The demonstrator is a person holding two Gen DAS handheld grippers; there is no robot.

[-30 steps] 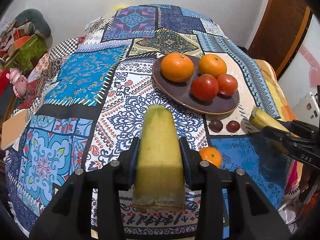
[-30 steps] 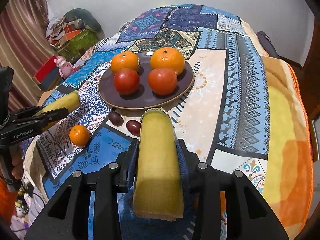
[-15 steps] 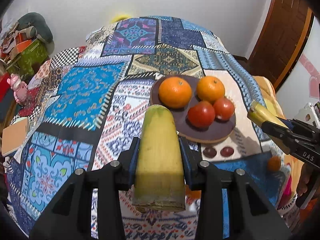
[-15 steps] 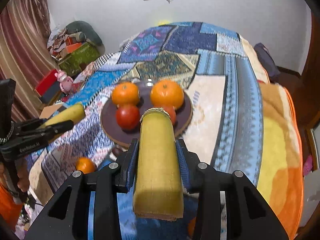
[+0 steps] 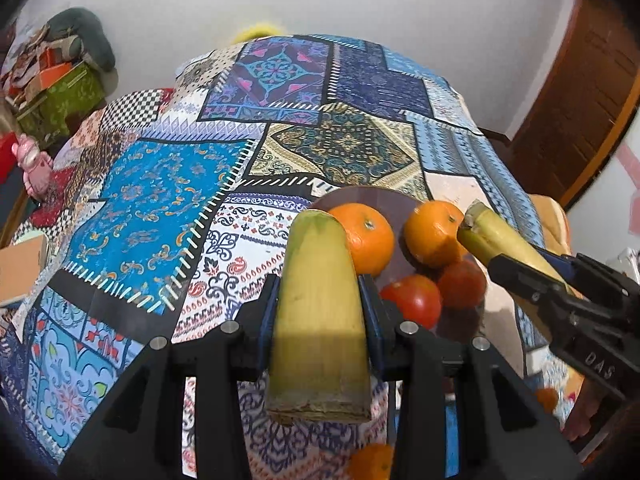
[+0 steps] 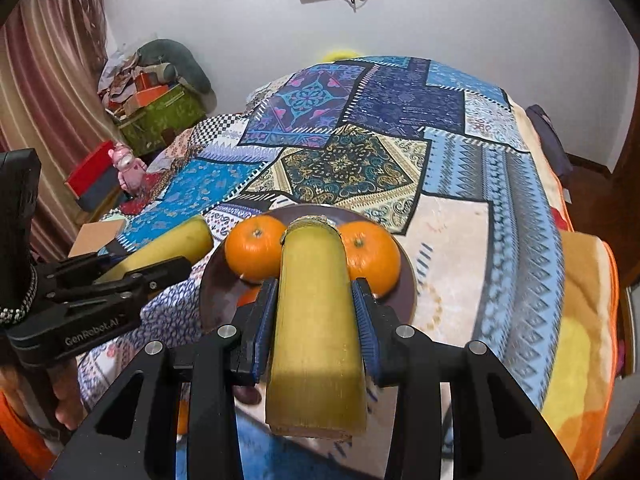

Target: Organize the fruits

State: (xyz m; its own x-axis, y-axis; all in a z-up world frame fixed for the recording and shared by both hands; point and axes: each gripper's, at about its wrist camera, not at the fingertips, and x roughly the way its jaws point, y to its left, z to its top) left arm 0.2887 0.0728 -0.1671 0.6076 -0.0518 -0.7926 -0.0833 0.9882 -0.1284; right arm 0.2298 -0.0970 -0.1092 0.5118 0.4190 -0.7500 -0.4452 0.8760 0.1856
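My left gripper (image 5: 319, 300) is shut on a yellow-green banana piece (image 5: 318, 312), held above the patchwork cloth just left of the brown plate (image 5: 368, 195). The plate holds two oranges (image 5: 366, 238) and two tomatoes (image 5: 412, 298). My right gripper (image 6: 316, 308) is shut on a second banana piece (image 6: 316, 320), held over the plate's near edge (image 6: 406, 280); it hides the tomatoes there. Each gripper shows in the other's view: the right one (image 5: 516, 264), the left one (image 6: 160, 260).
A small orange (image 5: 370, 460) lies on the cloth near the front edge, below my left gripper. Another orange (image 5: 546, 400) sits at the right. A dark fruit (image 6: 246, 394) lies by the plate. Boxes and a pink toy (image 6: 128, 166) stand left of the bed.
Both grippers have risen and tilted back with their banana pieces; the plate now sits lower and closer behind them. The right gripper has come nearer the plate. The grips have not changed.
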